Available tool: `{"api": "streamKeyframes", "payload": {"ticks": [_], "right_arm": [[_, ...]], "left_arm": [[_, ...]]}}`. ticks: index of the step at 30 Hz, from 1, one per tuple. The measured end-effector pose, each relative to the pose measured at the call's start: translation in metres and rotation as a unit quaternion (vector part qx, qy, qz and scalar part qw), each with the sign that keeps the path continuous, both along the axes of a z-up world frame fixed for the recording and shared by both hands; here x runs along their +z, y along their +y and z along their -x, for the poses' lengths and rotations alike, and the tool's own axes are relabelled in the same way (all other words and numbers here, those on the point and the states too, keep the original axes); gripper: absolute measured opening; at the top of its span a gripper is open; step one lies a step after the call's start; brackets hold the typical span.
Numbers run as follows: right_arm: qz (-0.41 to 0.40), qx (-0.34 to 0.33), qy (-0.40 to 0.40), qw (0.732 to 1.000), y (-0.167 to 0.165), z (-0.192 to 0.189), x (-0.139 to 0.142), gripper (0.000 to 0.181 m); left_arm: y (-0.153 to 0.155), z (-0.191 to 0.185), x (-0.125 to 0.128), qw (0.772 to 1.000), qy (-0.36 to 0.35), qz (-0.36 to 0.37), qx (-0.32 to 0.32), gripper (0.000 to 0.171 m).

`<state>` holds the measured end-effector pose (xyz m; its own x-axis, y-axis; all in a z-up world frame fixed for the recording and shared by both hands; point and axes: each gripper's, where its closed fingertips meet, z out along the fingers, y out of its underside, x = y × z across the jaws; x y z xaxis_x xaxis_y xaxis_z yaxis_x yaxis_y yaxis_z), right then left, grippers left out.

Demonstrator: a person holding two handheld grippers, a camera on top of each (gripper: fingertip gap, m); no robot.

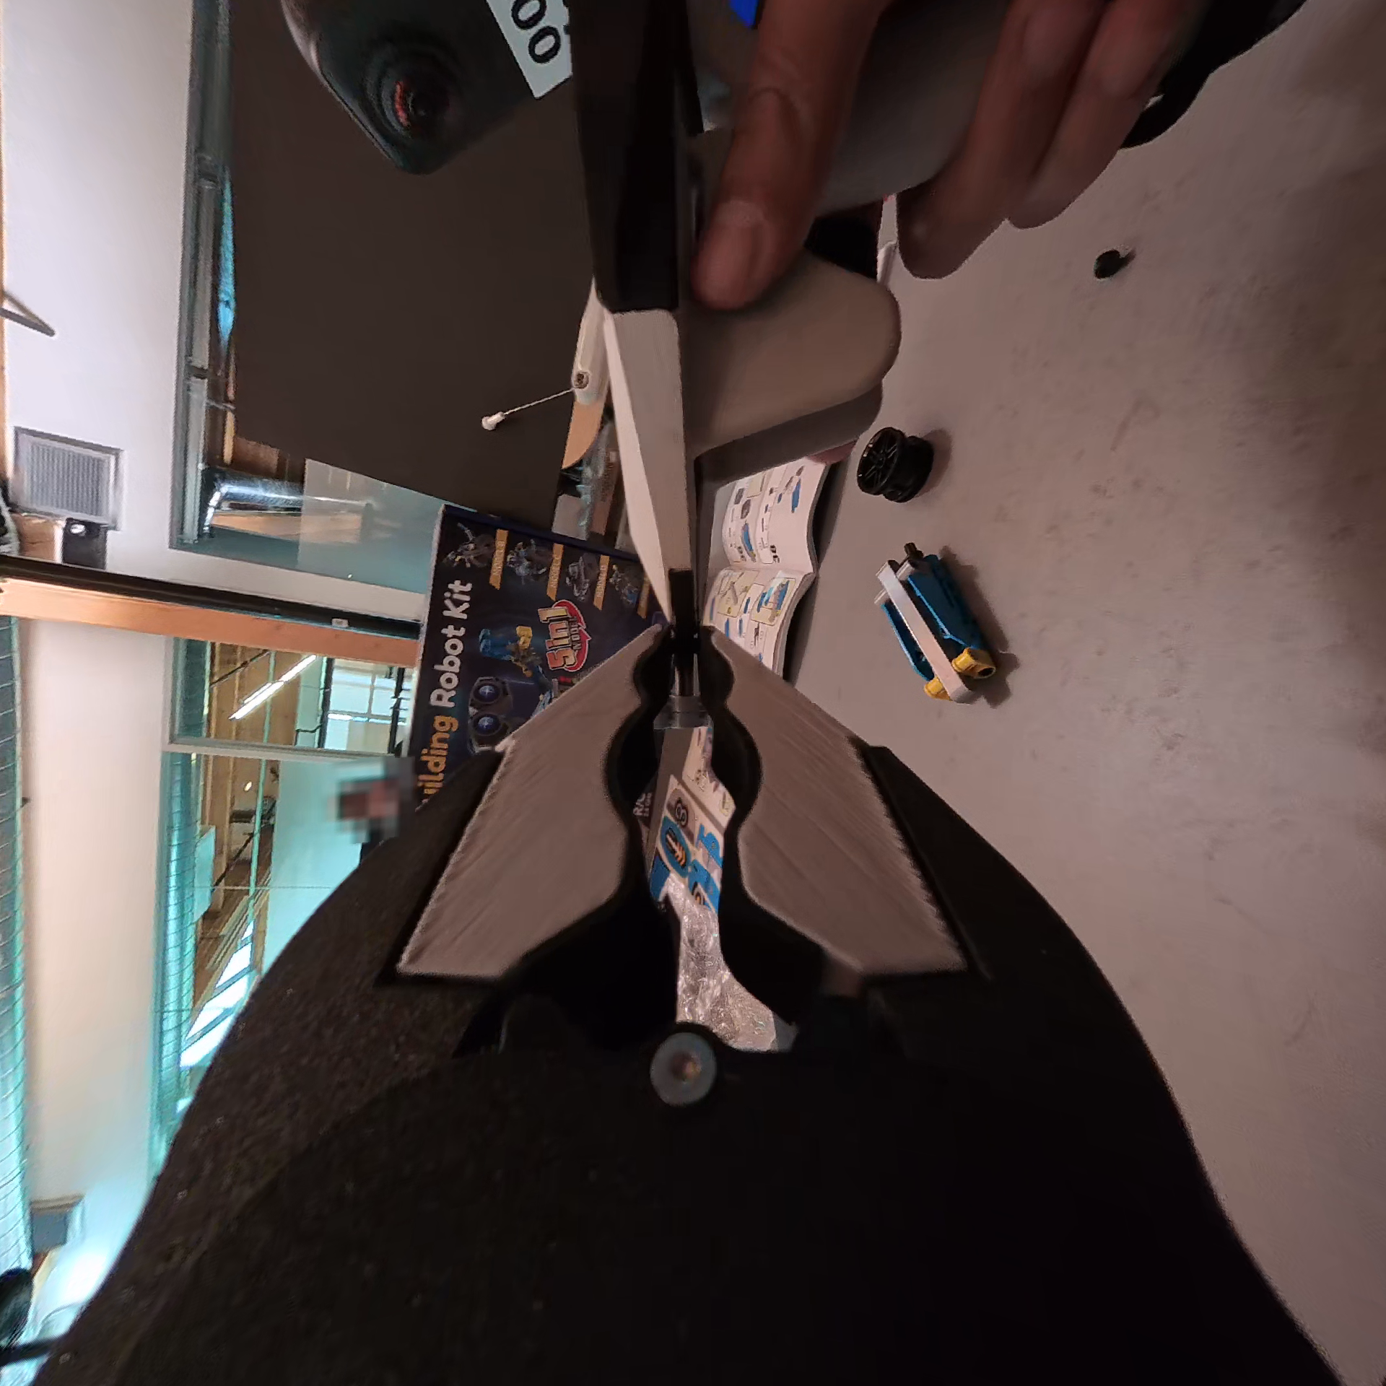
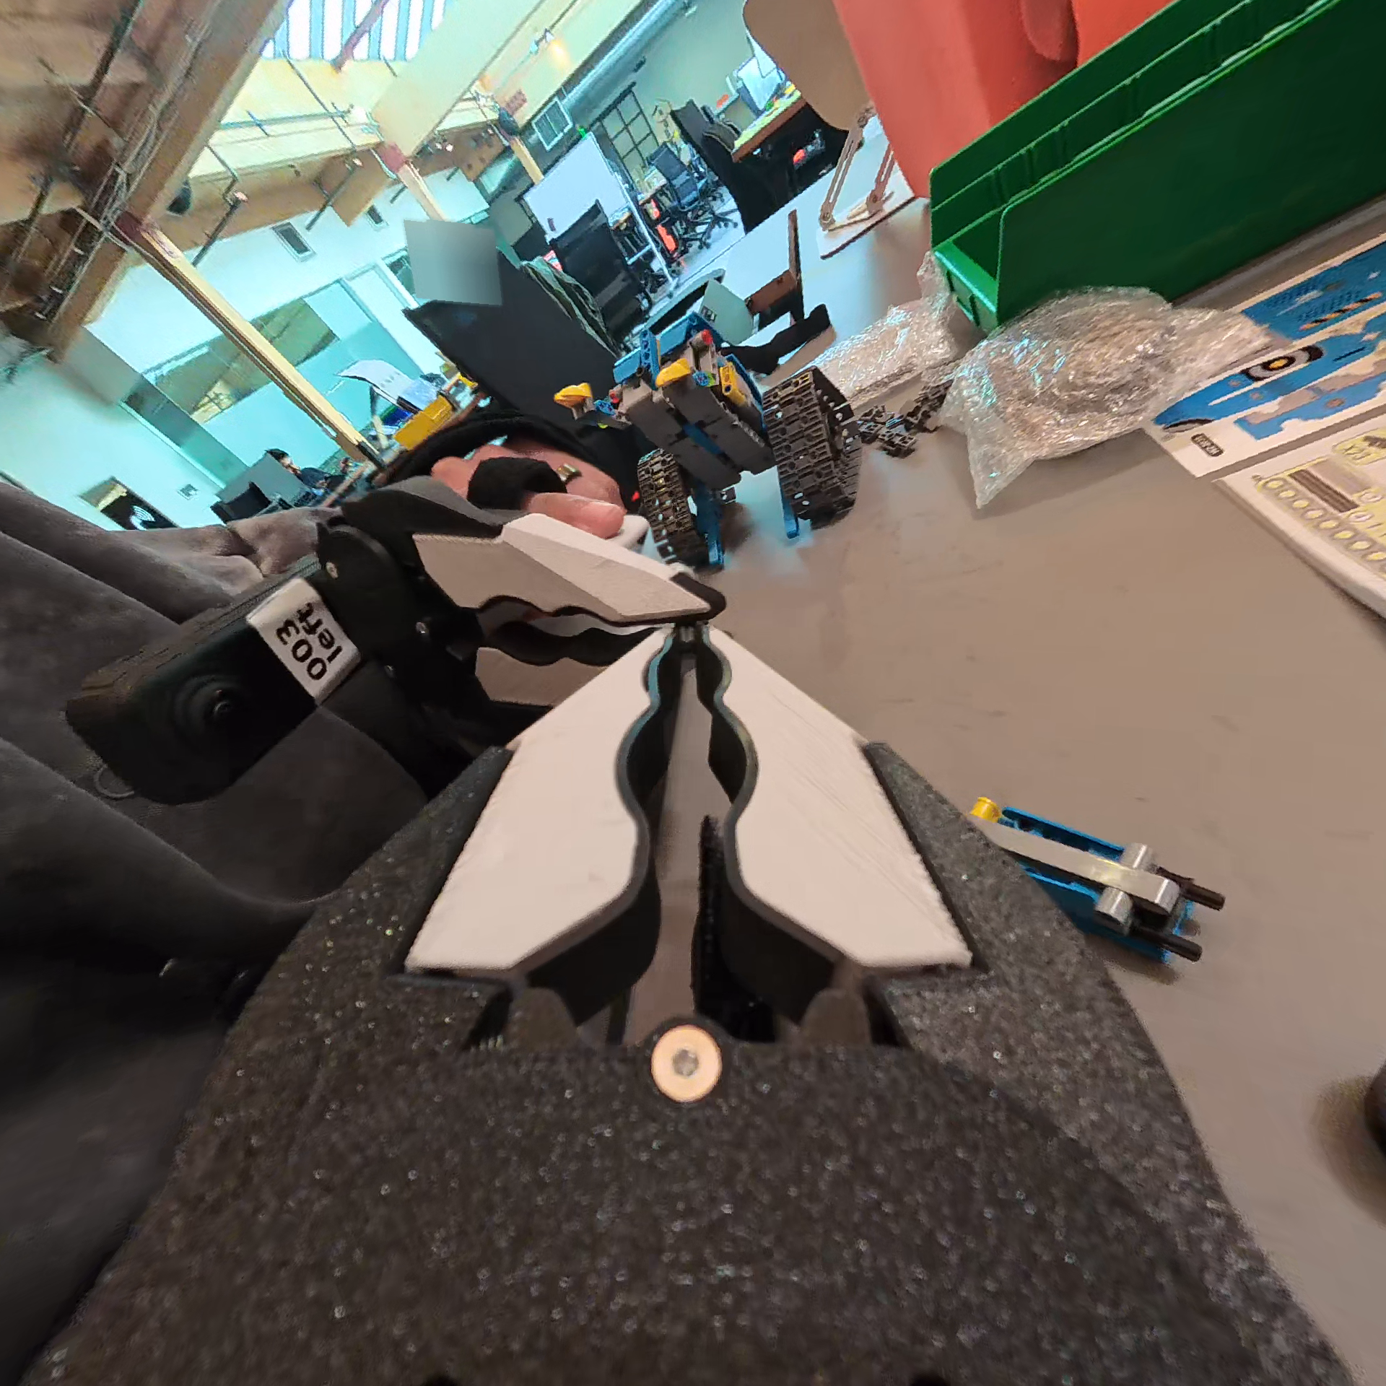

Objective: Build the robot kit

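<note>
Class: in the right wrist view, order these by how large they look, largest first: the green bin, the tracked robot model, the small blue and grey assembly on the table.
1. green bin
2. tracked robot model
3. blue and grey assembly

The assembly lies nearest the camera, so its true size is smaller than it looks.

Two grippers, left gripper [image 1: 679,645] and right gripper [image 2: 686,634], tip to tip over the table [image 2: 1050,675], small pin [image 1: 682,607] between. Behind them a tracked toy vehicle [image 2: 720,442]; right of that, plastic bags [image 2: 1080,382], bin [image 2: 1170,150] behind, sheets [image 2: 1320,450] in front. Near the right gripper, a small brick assembly [image 2: 1095,877]; booklet [image 1: 765,555] and wheel [image 1: 896,459] beyond.
</note>
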<state>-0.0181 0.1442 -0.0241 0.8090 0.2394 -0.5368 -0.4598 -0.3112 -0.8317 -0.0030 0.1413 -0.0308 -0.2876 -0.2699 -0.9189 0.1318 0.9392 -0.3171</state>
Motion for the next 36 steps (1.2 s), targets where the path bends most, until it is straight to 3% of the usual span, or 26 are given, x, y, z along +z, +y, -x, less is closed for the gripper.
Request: {"api": "streamKeyframes", "payload": {"ticks": [6,19,21,24,27,32,36], "right_arm": [[0.009,-0.003,-0.058,0.998,0.0,0.002,0.0,0.003],[0.005,0.01,-0.06,0.998,-0.004,0.005,0.003,0.003],[0.009,0.014,-0.057,0.998,-0.004,0.006,0.002,0.002],[0.011,0.007,-0.046,0.999,-0.005,0.002,0.002,0.003],[0.012,-0.008,-0.033,0.999,-0.006,-0.005,0.002,0.003],[0.032,-0.01,-0.052,0.998,-0.001,-0.001,-0.006,0.003],[0.039,-0.013,-0.059,0.997,-0.001,-0.002,-0.008,0.003]], "left_arm": [[0.0,0.003,0.0,1.0,0.004,-0.004,-0.021,0.006],[0.001,0.007,0.002,0.999,0.007,-0.013,-0.034,0.007],[0.0,0.008,0.0,0.999,0.023,0.01,-0.036,0.007],[-0.004,0.01,0.003,0.991,0.056,0.111,-0.049,0.008],[-0.005,0.013,0.007,0.982,0.078,0.162,-0.057,0.025],[-0.007,0.012,0.0,0.989,0.067,0.12,-0.054,0.007],[-0.003,0.009,-0.004,0.994,0.06,0.089,-0.037,0.007]]}}
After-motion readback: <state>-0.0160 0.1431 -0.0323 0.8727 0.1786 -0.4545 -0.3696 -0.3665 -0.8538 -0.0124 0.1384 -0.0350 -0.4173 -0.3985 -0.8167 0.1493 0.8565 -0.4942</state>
